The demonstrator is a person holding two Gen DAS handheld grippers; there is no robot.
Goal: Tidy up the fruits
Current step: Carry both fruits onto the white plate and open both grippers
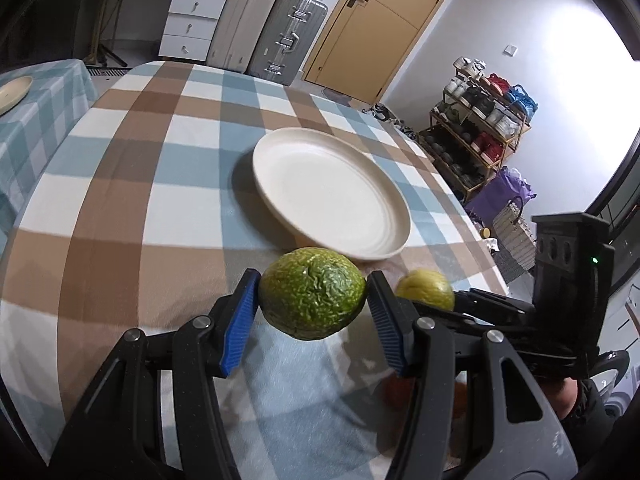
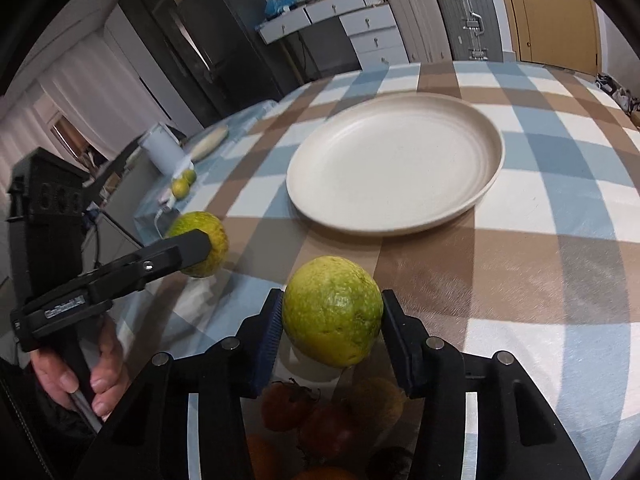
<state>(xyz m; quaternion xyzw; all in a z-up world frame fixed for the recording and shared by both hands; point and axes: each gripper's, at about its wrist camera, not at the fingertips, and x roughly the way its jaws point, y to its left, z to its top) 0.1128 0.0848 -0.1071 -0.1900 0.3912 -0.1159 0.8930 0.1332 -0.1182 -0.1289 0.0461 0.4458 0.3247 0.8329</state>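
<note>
My left gripper (image 1: pixel 313 300) is shut on a dark green, wrinkled fruit (image 1: pixel 312 280), its blue pads pressed against both sides, held above the checked tablecloth. My right gripper (image 2: pixel 332 312) is shut on a smoother yellow-green fruit (image 2: pixel 332 300), which also shows in the left wrist view (image 1: pixel 426 288) just right of my left fingers. An empty cream plate (image 1: pixel 332 196) (image 2: pixel 394 164) sits on the table just beyond both fruits. The right wrist view shows the green fruit (image 2: pixel 212 236) in my left gripper at the left. Several reddish and orange fruits (image 2: pixel 316 412) lie dimly below my right gripper.
A person's hand (image 2: pixel 80 380) holds the left gripper's handle. A neighbouring table at the left carries a white cup (image 2: pixel 162 152), two small green fruits (image 2: pixel 184 184) and a plate (image 1: pixel 12 92). Suitcases (image 1: pixel 280 32), drawers and a shelf rack (image 1: pixel 480 128) stand beyond the table.
</note>
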